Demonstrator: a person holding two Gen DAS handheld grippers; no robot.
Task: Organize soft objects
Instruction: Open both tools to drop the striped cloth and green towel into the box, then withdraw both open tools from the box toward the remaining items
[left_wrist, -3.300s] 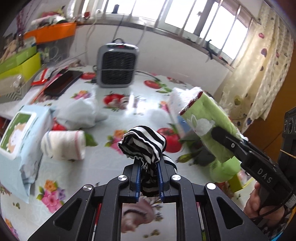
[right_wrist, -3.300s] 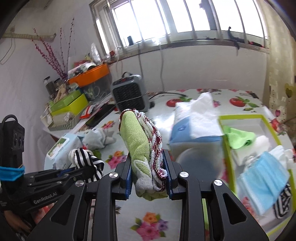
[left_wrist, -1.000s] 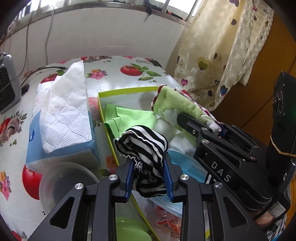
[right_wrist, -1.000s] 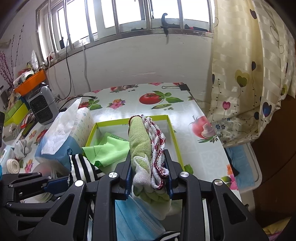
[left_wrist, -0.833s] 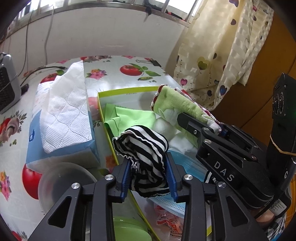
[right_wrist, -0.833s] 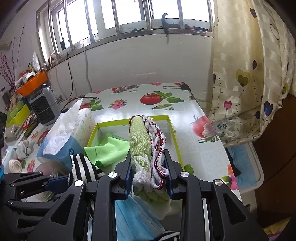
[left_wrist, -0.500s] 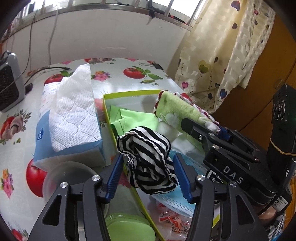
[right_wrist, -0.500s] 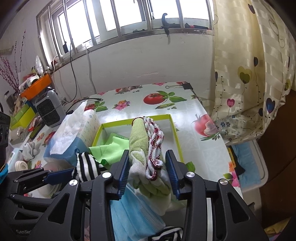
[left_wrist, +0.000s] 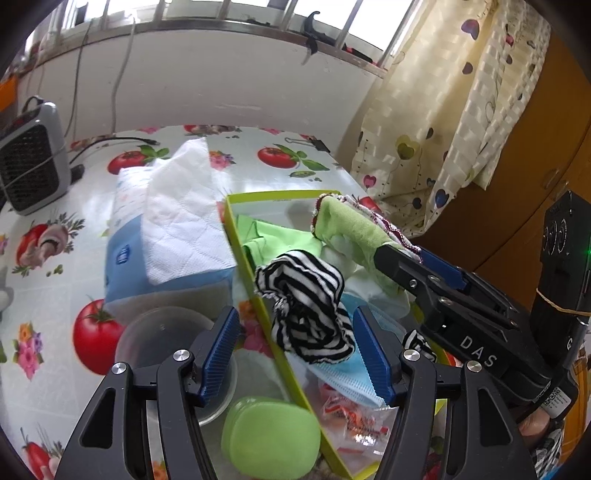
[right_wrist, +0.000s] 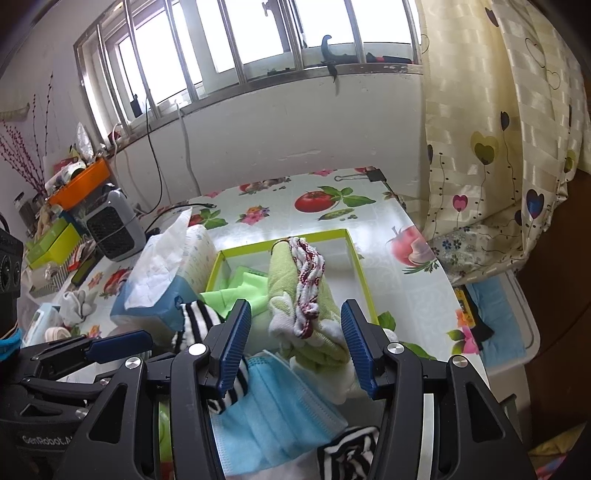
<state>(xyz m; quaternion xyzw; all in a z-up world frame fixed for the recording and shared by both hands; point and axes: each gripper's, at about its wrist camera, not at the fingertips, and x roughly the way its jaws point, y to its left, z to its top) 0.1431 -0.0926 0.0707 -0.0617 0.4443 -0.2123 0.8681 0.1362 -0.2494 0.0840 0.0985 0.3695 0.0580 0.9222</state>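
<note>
At the centre of the left wrist frame, the left gripper (left_wrist: 297, 349) stands wide apart, and the black-and-white striped fabric bundle (left_wrist: 304, 304) sits between its blue pads without touching them. This bundle lies over the left wall of the shallow tray with a lime-green rim (left_wrist: 258, 273), on a light blue face mask (left_wrist: 345, 376). In the right wrist frame, the right gripper (right_wrist: 295, 341) is also spread wide. The green towel roll with a white and dark red crochet edge (right_wrist: 295, 291) lies free in the tray between the pads. To the left of the tray stands a blue tissue pack (left_wrist: 166, 236) on the fruit-printed tablecloth (left_wrist: 55, 288).
</note>
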